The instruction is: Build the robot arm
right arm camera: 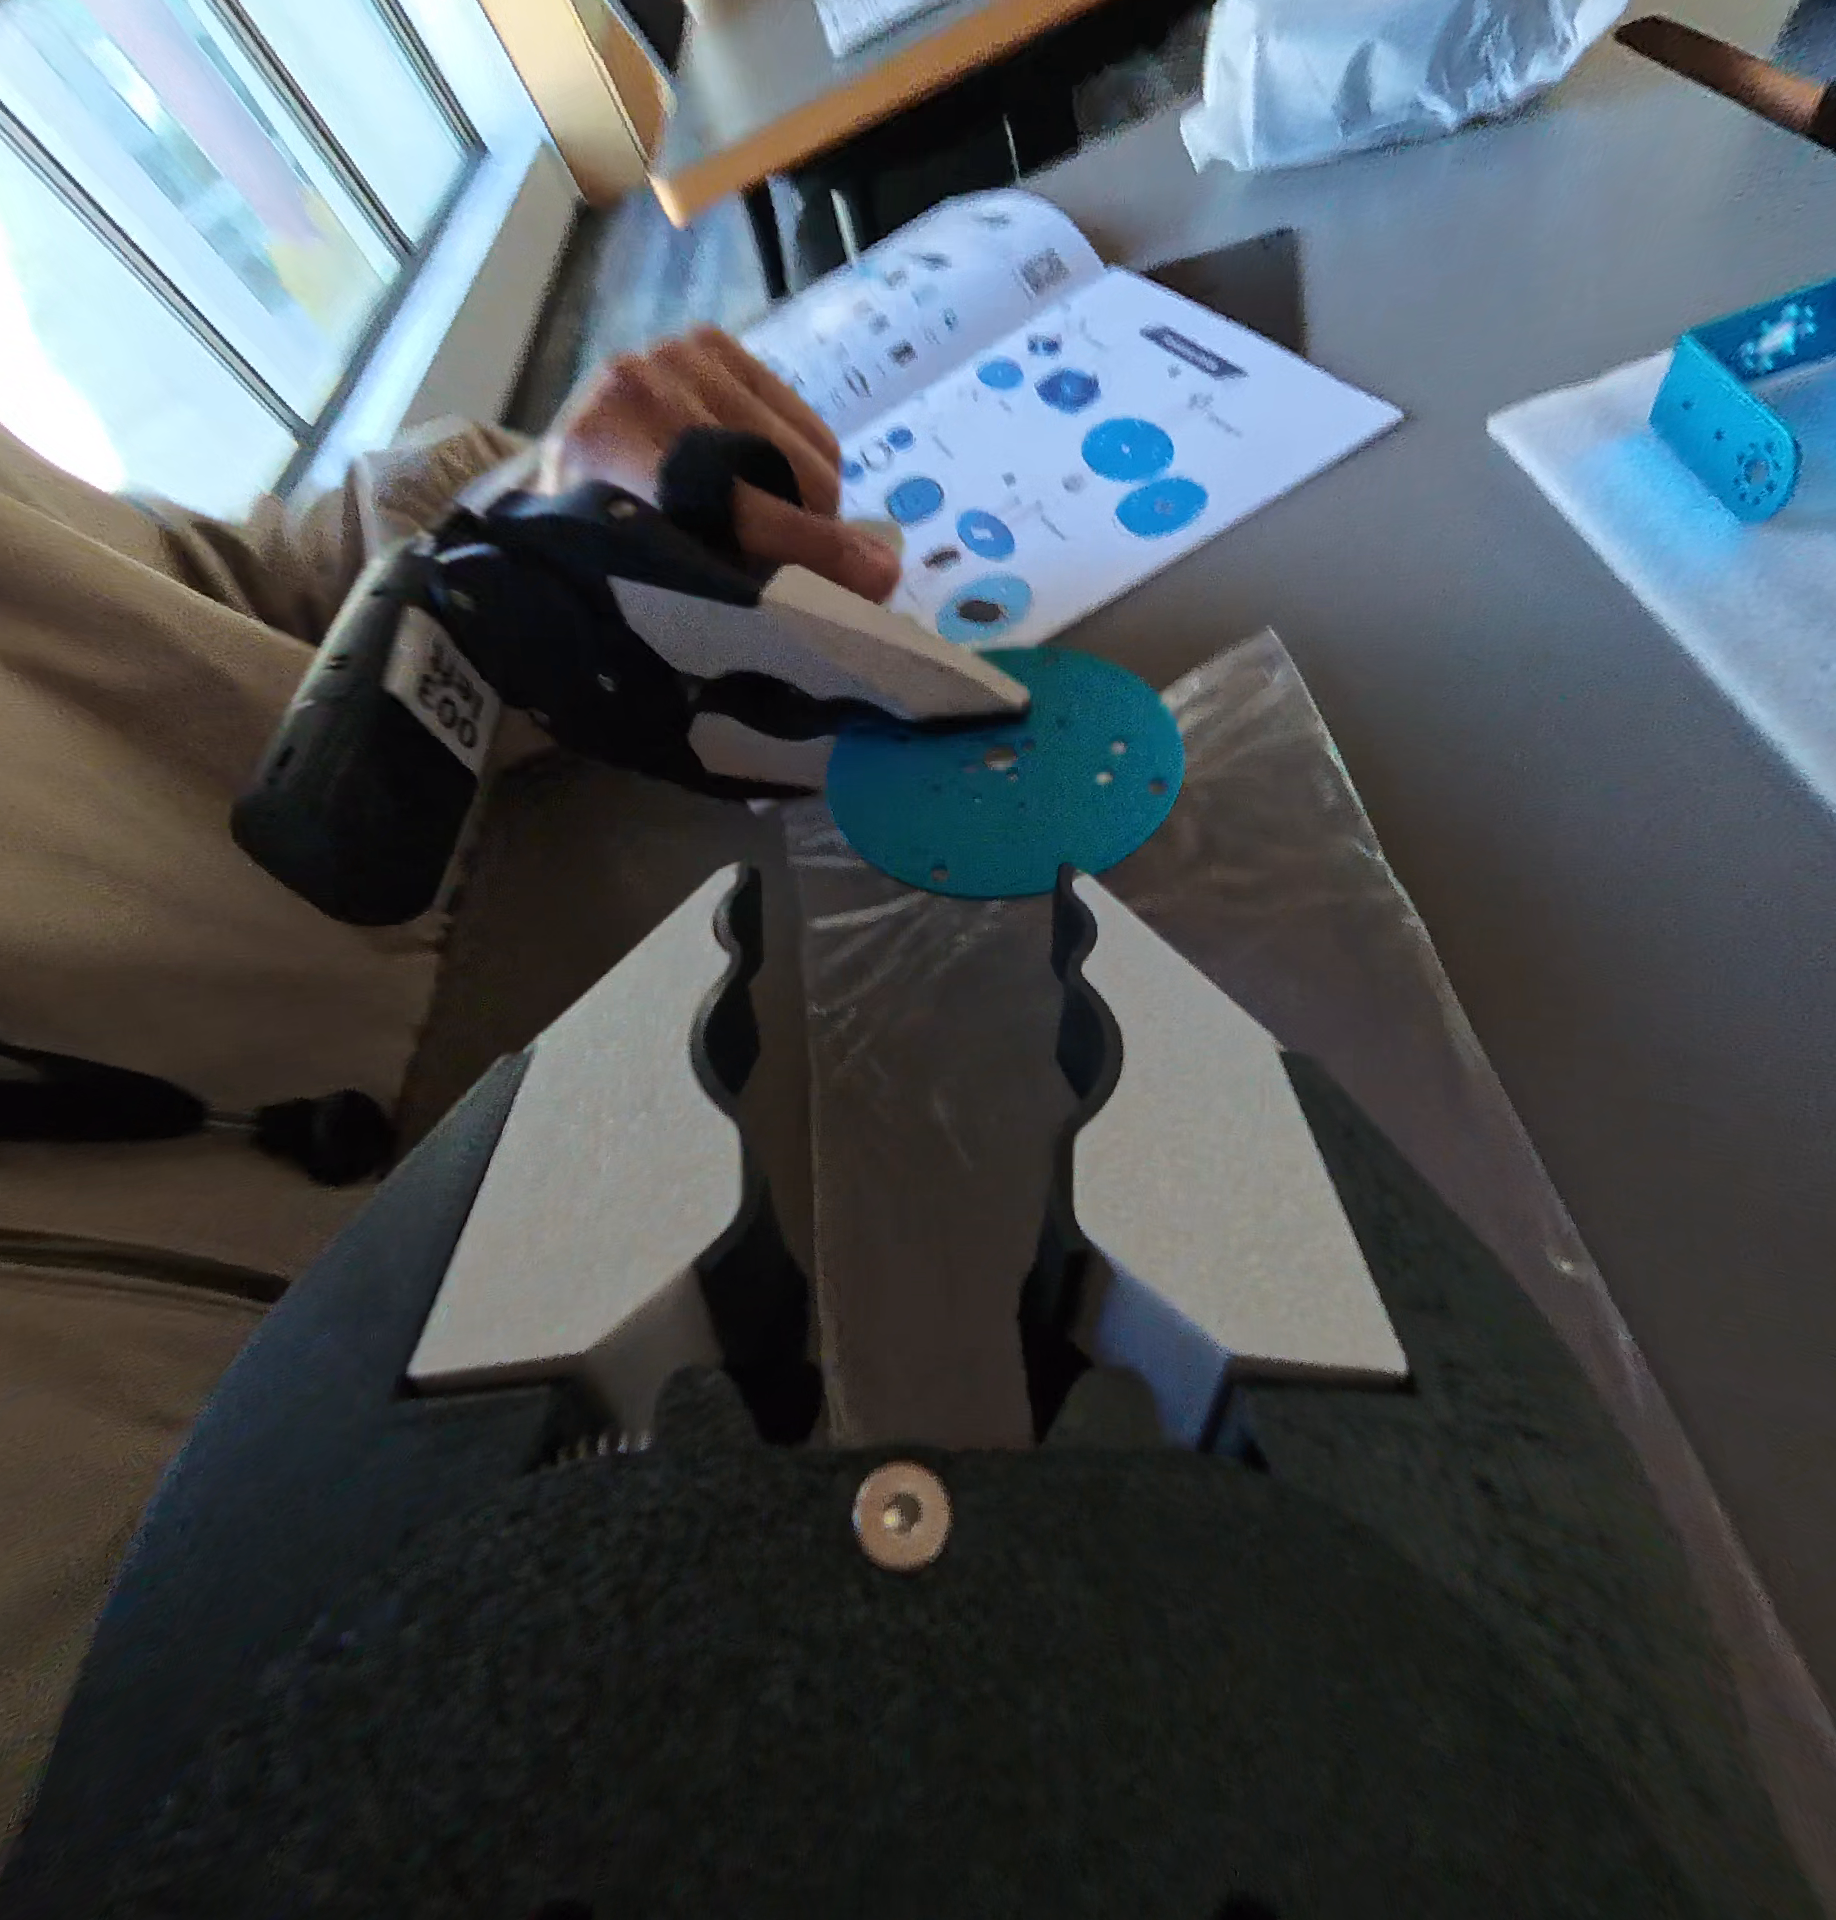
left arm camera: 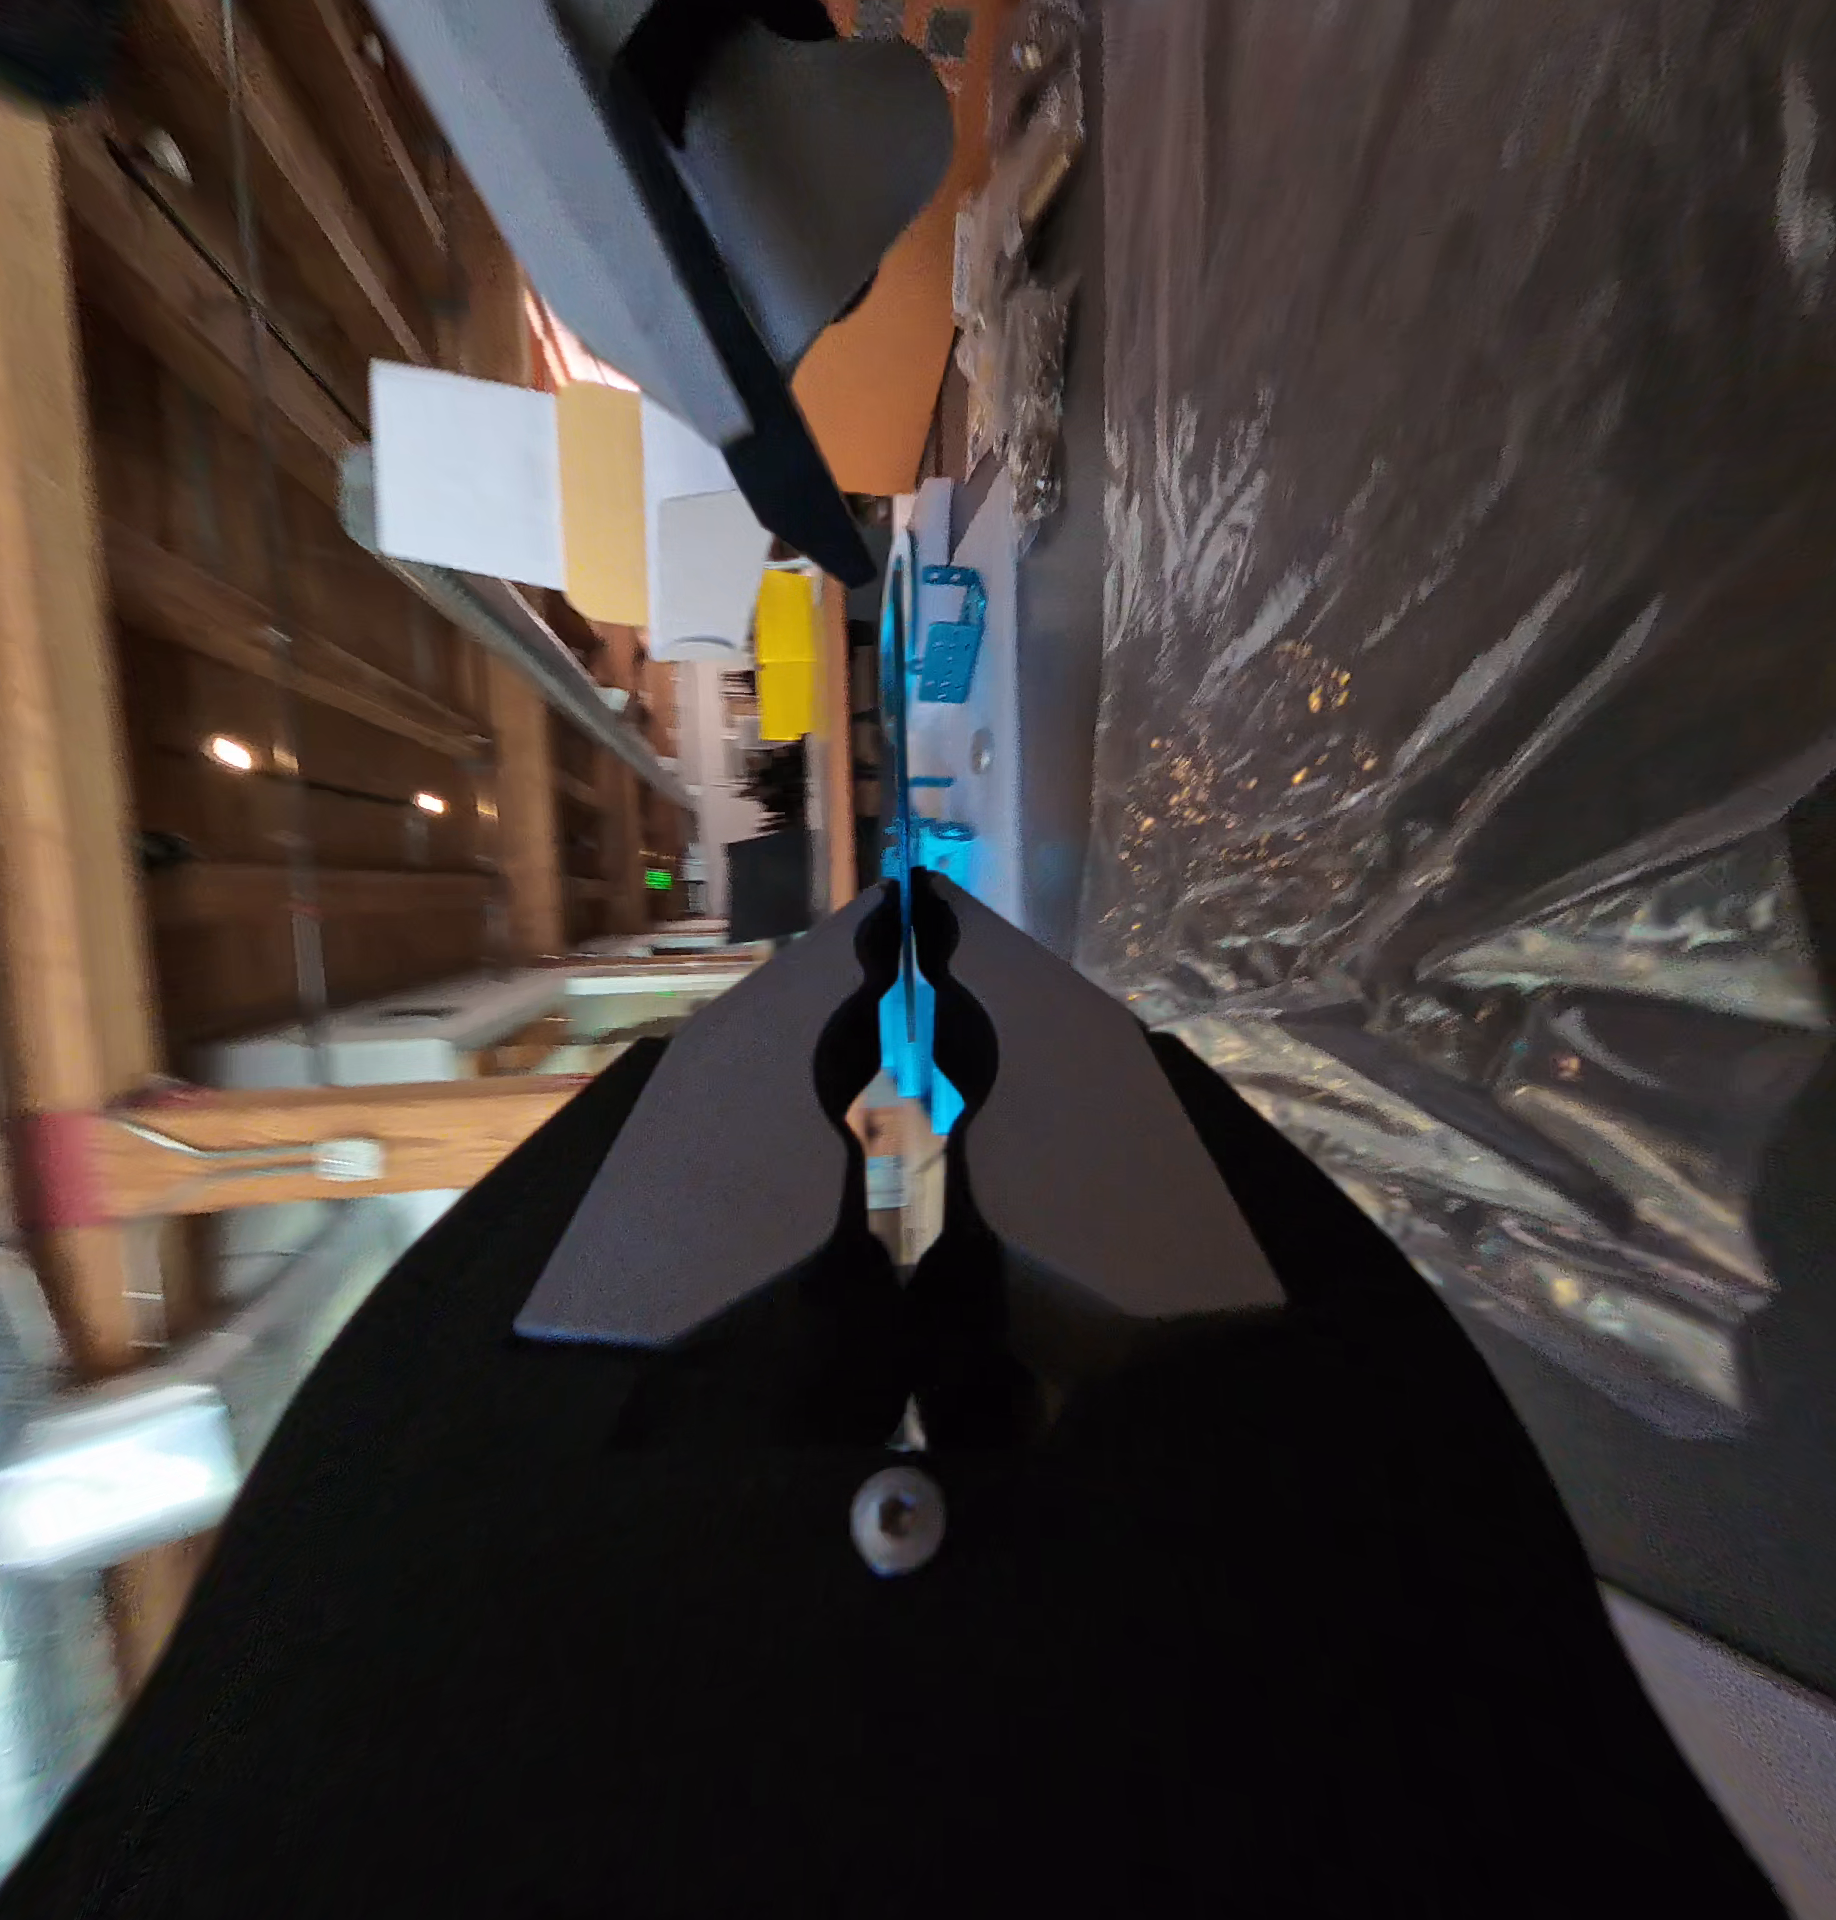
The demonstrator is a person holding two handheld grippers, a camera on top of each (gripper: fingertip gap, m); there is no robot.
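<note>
**Left claw pinches the blue disc; right claw stands released beside it**

The grey bench [right arm camera: 1496, 239] carries everything. A clear plastic bag [right arm camera: 1267, 1039] lies flat across its near part, running under both tools. At the far side an open booklet [right arm camera: 1205, 416] with printed blue parts lies flat, and a white sheet [right arm camera: 1620, 561] sits to the right.

The right claw [right arm camera: 903, 904] is released, its jaws wide apart above the bag, with its tips just at the disc's near edge; whether they touch it I cannot tell.

The left claw [right arm camera: 997, 712], held by a person's hand [right arm camera: 706, 416], is clenched on the far left rim of the blue disc [right arm camera: 1007, 810]. Its own blurred view shows the left claw [left arm camera: 909, 904] with the blue disc [left arm camera: 906, 1023] edge-on between closed jaws.

A small blue bracket [right arm camera: 1724, 426] rests on the white sheet, well apart.
</note>
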